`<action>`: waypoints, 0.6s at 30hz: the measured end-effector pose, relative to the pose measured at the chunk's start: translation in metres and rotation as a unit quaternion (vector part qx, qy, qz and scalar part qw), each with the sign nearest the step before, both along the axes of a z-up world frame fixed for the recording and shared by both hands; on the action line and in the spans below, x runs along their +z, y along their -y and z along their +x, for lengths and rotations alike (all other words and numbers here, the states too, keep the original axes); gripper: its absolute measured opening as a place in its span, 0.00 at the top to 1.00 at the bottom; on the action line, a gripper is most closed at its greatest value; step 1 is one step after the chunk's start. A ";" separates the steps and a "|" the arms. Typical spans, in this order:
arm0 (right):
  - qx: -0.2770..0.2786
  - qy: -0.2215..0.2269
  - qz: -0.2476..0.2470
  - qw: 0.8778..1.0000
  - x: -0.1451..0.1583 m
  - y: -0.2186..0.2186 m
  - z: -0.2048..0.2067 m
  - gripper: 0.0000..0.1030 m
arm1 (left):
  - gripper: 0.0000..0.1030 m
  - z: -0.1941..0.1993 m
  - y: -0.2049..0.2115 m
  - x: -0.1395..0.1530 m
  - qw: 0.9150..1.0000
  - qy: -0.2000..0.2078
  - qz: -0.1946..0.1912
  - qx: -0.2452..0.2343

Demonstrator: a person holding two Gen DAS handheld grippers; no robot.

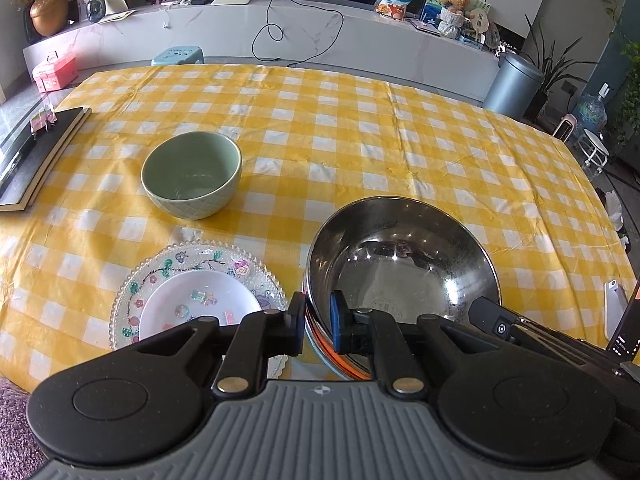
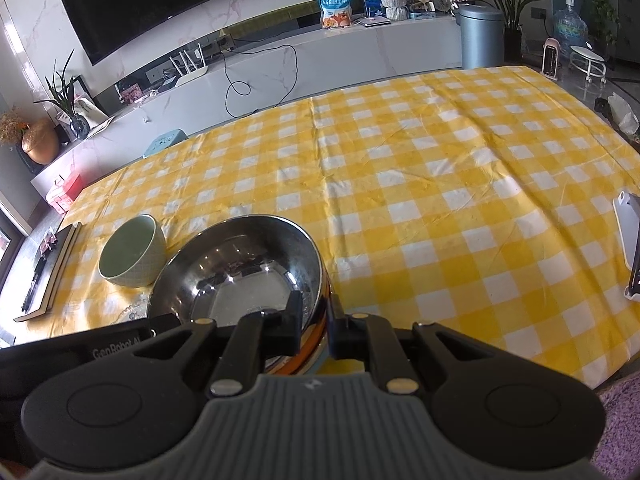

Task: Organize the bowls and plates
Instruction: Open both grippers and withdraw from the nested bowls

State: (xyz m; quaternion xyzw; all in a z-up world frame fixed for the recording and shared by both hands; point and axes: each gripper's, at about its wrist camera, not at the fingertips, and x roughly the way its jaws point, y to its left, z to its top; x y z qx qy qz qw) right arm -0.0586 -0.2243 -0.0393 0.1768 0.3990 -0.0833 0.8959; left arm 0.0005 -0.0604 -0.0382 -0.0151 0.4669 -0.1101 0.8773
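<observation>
Both tongs, left [image 1: 318, 320] and right [image 2: 316, 322], apparently clamped on steel bowl [image 1: 400, 264] rim, opposite sides.

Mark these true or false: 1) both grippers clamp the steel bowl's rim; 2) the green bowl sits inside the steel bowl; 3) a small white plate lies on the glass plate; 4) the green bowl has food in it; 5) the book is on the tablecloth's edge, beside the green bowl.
1) True. The left gripper and the right gripper are each shut on the rim of the steel bowl.
2) False. The green bowl stands alone on the tablecloth, apart from the steel bowl.
3) True. The white plate rests on the glass plate.
4) False. It looks empty.
5) True. The book lies at the cloth's edge.
</observation>
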 end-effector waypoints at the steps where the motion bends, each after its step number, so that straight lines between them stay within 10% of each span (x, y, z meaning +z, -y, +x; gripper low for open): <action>1: 0.000 0.000 0.000 1.000 0.000 0.000 0.000 0.91 | 0.87 0.000 0.001 0.000 1.000 0.001 0.002 -0.001; 18: 0.006 0.036 -0.018 0.999 0.010 -0.005 -0.006 0.68 | 0.59 -0.003 -0.011 0.012 1.000 0.026 -0.015 -0.008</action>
